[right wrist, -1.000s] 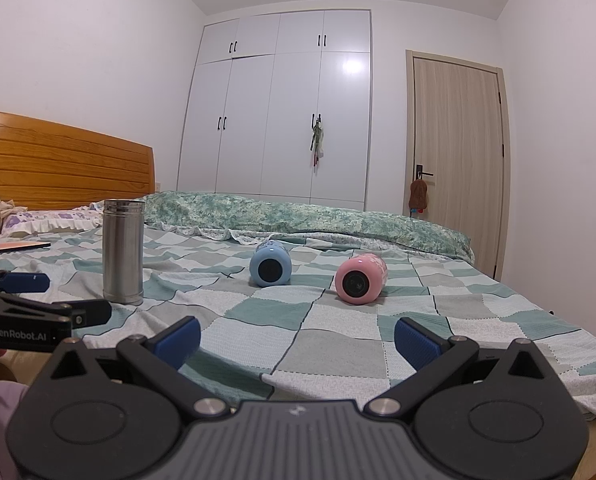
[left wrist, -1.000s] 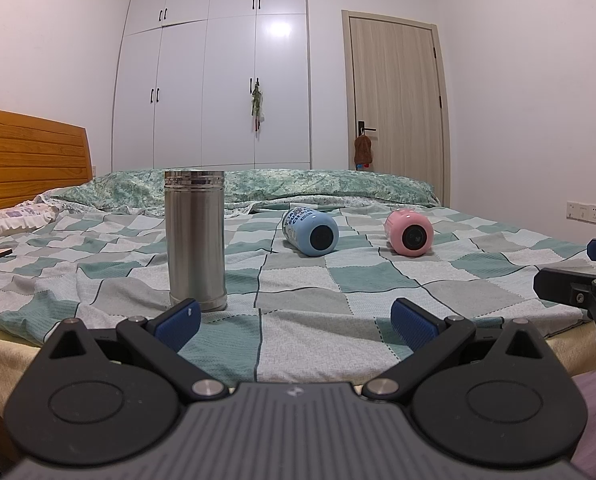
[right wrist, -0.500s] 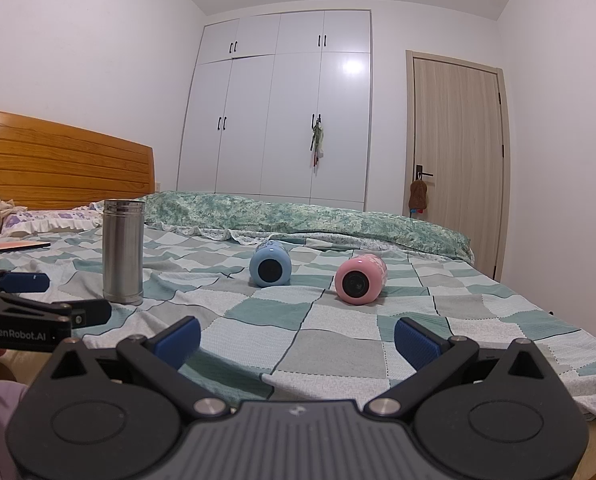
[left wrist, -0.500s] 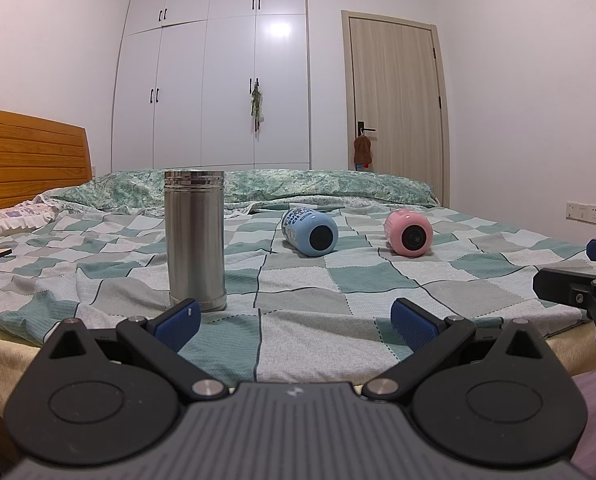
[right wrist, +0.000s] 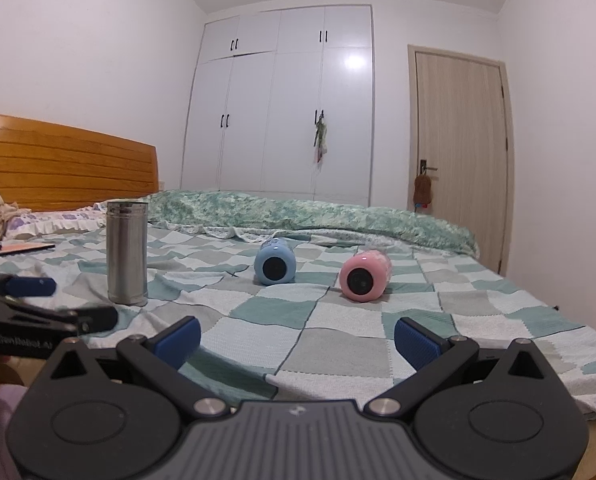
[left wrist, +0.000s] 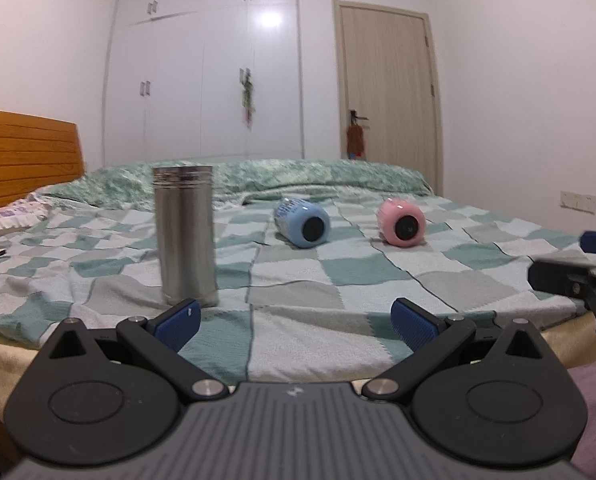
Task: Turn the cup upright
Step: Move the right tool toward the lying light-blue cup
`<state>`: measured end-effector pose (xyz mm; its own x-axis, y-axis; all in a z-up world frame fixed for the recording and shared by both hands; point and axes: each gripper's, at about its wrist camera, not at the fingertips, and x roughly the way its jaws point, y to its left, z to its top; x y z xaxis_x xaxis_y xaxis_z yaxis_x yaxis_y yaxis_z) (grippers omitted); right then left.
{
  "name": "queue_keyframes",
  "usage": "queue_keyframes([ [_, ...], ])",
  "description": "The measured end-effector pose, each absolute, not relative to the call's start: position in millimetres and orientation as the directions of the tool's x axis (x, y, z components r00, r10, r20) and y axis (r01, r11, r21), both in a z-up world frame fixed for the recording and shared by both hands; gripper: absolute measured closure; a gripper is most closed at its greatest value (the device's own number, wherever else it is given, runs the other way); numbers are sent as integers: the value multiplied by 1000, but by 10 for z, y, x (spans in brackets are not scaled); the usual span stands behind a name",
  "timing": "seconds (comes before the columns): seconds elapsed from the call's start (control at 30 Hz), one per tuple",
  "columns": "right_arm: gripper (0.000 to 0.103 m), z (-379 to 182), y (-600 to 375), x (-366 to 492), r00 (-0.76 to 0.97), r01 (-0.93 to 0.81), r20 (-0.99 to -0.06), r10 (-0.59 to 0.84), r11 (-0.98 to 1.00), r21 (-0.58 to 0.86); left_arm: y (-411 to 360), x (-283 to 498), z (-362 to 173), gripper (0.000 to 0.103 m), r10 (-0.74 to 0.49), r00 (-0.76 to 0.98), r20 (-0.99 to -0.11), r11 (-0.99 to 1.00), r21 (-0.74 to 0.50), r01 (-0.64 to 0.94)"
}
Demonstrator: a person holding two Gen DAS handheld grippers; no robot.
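Observation:
A blue cup [left wrist: 302, 227] [right wrist: 274, 267] and a pink cup [left wrist: 401, 227] [right wrist: 364, 281] lie on their sides on the checked bedspread, ends facing me. A steel cup [left wrist: 185, 236] [right wrist: 126, 253] stands upright to their left. My left gripper [left wrist: 293, 322] is open and empty at the bed's near edge, just in front of the steel cup. My right gripper [right wrist: 295, 338] is open and empty, short of the bed edge, well apart from the lying cups. Each gripper shows at the edge of the other's view.
A wooden headboard [right wrist: 57, 168] and pillows are at the left. A flat pinkish item [right wrist: 25, 247] lies near them. A rolled green duvet [right wrist: 298, 212] runs along the far side. White wardrobe and door stand behind.
The left gripper's view has shifted slightly and blurred, with the steel cup now a little nearer the middle. The cups have not moved. Both grippers stay open.

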<state>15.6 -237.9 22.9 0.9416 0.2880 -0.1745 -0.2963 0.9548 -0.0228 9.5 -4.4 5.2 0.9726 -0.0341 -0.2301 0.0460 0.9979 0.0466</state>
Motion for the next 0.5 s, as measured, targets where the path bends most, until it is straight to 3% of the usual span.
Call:
queue_keyframes([
  [0.5, 0, 697, -2478, 1063, 915, -329, -260, 308, 944, -38, -297, 951, 339, 0, -138, 953, -270, 981, 94, 169],
])
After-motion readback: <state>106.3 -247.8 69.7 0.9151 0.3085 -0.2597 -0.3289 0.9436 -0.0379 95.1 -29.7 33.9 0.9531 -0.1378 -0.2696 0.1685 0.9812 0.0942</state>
